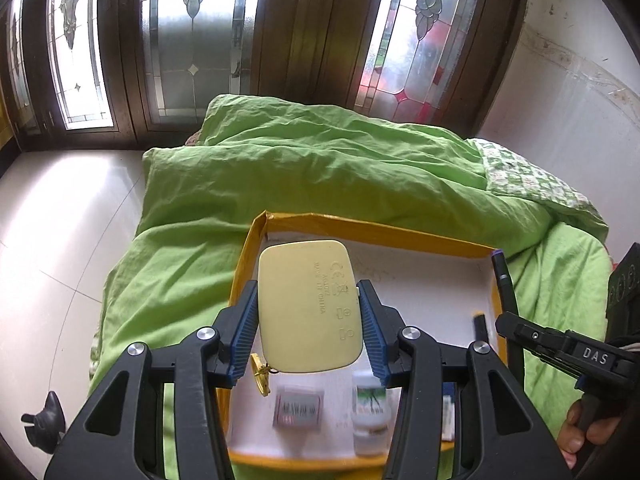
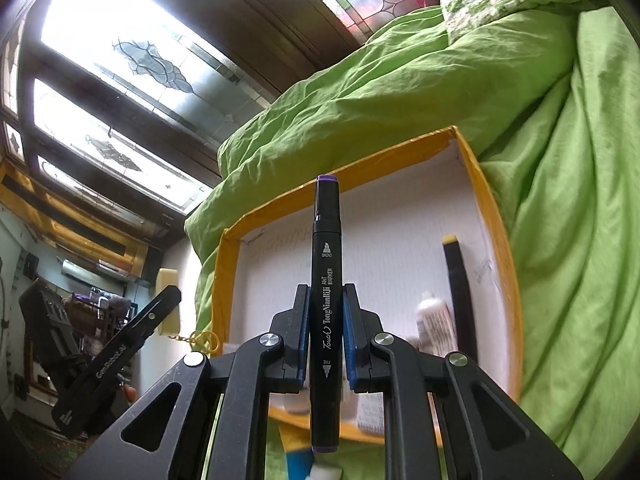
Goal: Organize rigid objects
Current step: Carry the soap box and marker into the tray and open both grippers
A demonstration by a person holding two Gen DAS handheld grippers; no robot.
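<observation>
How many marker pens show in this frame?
2. A purple-capped marker is clamped in the right claw above the yellow-rimmed tray. A yellow-capped marker lies inside the tray by its right wall. Others may hide behind the claws.

Between the right fingers, the black marker (image 2: 327,312) reads "Touch TongNianRiJi ART MARKER", "BROAD". Between the left fingers, the cream case (image 1: 310,306) shows "MADE IN CHINA".

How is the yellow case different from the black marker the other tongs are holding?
The yellow case is wide, flat and pale, while the black marker is thin, long and dark. The case fills the left tongs spread wide; the marker sits in the right tongs pinched narrow. Both are gripped and held above the yellow-edged box.
</observation>
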